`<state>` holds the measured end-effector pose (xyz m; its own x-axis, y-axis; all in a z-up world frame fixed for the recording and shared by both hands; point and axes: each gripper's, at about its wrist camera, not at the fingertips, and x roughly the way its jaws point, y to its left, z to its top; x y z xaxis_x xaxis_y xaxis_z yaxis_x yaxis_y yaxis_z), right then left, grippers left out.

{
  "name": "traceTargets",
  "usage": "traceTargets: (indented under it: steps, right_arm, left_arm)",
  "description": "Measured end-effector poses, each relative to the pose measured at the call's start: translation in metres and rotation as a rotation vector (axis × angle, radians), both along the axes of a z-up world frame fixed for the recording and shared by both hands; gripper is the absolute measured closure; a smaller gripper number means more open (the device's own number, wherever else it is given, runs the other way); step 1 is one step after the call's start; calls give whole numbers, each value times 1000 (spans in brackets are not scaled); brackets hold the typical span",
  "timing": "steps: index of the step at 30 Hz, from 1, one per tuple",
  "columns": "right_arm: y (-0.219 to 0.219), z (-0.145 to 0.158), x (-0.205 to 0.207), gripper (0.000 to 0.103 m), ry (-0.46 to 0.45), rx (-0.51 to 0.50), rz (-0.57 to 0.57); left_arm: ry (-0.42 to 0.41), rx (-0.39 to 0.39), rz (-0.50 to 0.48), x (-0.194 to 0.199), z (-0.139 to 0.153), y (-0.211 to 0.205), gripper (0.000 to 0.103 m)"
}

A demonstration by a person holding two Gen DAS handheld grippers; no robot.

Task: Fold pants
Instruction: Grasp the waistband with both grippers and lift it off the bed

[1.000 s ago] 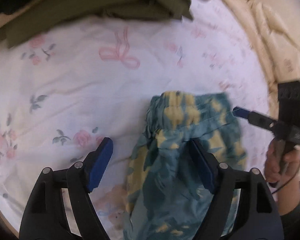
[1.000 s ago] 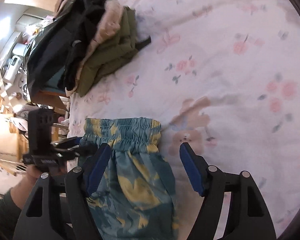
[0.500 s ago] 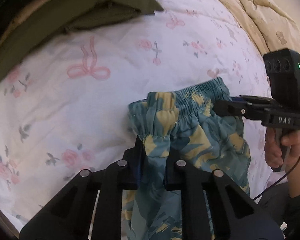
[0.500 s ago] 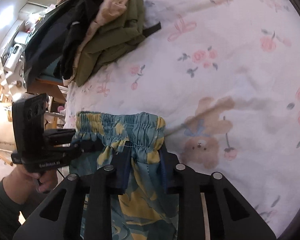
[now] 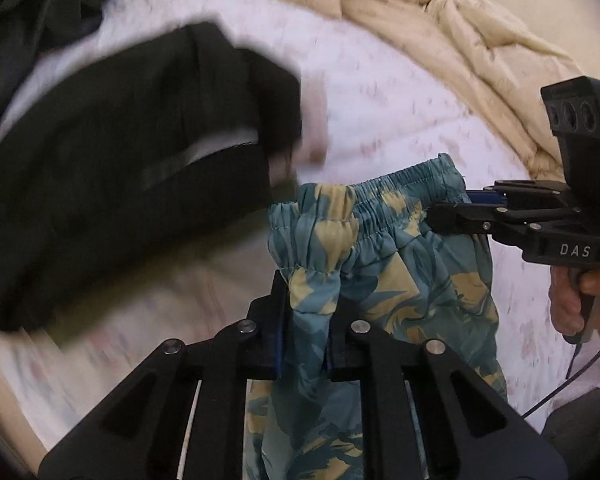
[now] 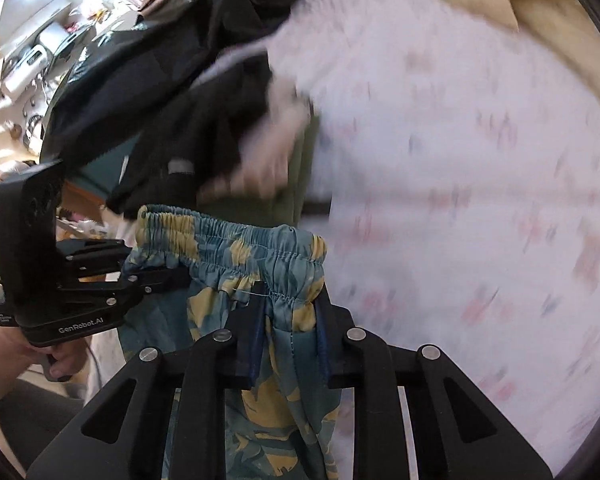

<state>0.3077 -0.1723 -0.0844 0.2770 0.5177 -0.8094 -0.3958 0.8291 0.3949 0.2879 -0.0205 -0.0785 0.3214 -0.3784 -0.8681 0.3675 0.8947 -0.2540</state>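
Observation:
The pants (image 5: 392, 280) are teal with yellow leaf print and an elastic waistband. They hang lifted above the floral bedsheet (image 5: 380, 92). My left gripper (image 5: 304, 320) is shut on the waistband's left end. My right gripper (image 6: 288, 324) is shut on the waistband's right end. Each gripper shows in the other's view: the right one (image 5: 452, 216) at the right, the left one (image 6: 156, 276) at the left. The pants (image 6: 236, 264) hang down between the two; their legs are out of view below.
A heap of black and olive clothes (image 5: 120, 168) lies on the bed's left side, close behind the waistband (image 6: 204, 92). A cream quilt (image 5: 440, 28) is bunched along the far edge. Room clutter shows beyond the bed's left edge (image 6: 24, 64).
Both grippers shut on the waistband a second ago and have since lifted the pants off the sheet. The views have swung toward the clothes heap and are motion-blurred.

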Motion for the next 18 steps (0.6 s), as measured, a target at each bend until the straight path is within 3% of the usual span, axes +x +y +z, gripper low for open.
traceTargets:
  steps: [3, 8, 12, 18]
  right_arm:
    - [6, 26, -1, 81, -118, -51, 49]
    - [4, 40, -27, 81, -171, -49, 105]
    - [0, 49, -74, 81, -218, -31, 183]
    - [-7, 56, -157, 81, -249, -10, 274]
  left_arm:
    - [-90, 37, -45, 3, 16, -6, 91]
    - [-172, 36, -122, -28, 28, -5, 91]
    - [-198, 80, -220, -69, 33, -7, 91]
    - [-250, 85, -353, -143, 48, -7, 91]
